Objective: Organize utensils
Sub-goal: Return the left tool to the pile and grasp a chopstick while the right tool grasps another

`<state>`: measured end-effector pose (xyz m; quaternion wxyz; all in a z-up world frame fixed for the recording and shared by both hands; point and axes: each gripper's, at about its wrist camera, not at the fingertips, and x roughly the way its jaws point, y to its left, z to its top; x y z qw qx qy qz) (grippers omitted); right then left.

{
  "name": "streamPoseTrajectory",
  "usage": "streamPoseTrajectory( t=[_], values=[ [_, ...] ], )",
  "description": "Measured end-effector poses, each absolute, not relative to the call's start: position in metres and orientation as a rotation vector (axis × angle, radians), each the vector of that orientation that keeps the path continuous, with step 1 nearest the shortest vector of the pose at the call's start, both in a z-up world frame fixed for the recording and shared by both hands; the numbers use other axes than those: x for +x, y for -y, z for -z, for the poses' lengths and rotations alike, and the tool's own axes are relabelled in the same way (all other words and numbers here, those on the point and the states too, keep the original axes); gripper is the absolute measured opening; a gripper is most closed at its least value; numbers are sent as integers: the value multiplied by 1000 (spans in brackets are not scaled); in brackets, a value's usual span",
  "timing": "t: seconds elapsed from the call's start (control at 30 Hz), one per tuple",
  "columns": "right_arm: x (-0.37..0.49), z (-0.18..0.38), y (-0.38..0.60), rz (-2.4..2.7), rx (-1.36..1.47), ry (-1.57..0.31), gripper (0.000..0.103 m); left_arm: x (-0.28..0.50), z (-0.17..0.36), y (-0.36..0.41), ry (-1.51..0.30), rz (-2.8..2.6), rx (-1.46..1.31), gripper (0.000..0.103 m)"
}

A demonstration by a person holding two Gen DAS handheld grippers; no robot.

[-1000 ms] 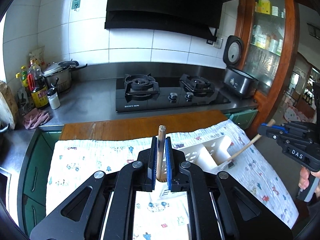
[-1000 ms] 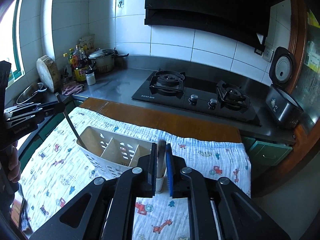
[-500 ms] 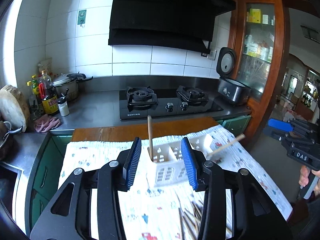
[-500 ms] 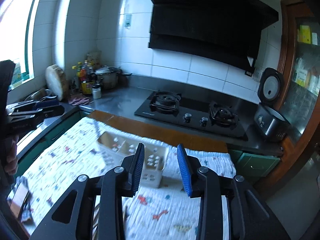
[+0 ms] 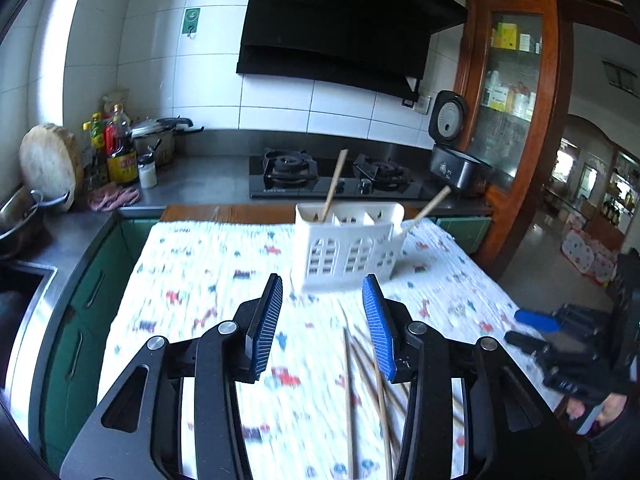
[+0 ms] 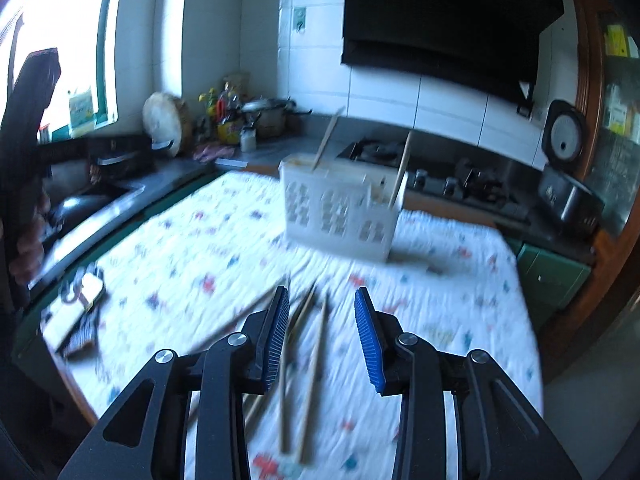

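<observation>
Surface: white cotton cloth printed with small coloured figures (image 5: 208,280), spread over a wooden-edged table before a steel kitchen counter.
Landmark: white slotted plastic utensil caddy (image 5: 348,252), upright on the cloth, toward its far edge.
In the caddy: two pale wooden utensil handles, one (image 5: 334,184) leaning out of the left compartment, the other (image 5: 426,210) slanting out over the right end.
Before the caddy: loose bundle of long wooden chopsticks (image 5: 372,376), lying flat on the cloth on the near side, roughly parallel, tips toward the caddy.
Left gripper (image 5: 325,326): black frame with blue ribbed pads, tilted downward over the cloth, near side of the caddy; jaws just parted, nothing between them; chopsticks lying below its right finger.
Right gripper (image 6: 322,334): same build, angled down on the near side of the caddy; jaws just parted, gripping nothing; chopsticks on the cloth beneath the gap.
Sharpness: right wrist view motion-blurred, fine detail unreadable.
</observation>
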<state>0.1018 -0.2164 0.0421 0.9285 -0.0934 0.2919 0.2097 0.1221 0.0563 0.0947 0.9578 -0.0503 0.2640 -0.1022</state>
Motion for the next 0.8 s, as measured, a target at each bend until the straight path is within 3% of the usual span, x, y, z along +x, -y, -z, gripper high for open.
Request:
streamPoseTrajectory(
  t=[0.43, 0.8],
  values=[
    [65, 61, 204, -469, -179, -766, 24, 69, -18, -59, -631, 211, -152, 42],
    [78, 90, 202, -439, -168, -833, 19, 55, 37, -46, -740, 259, -132, 42]
  ],
)
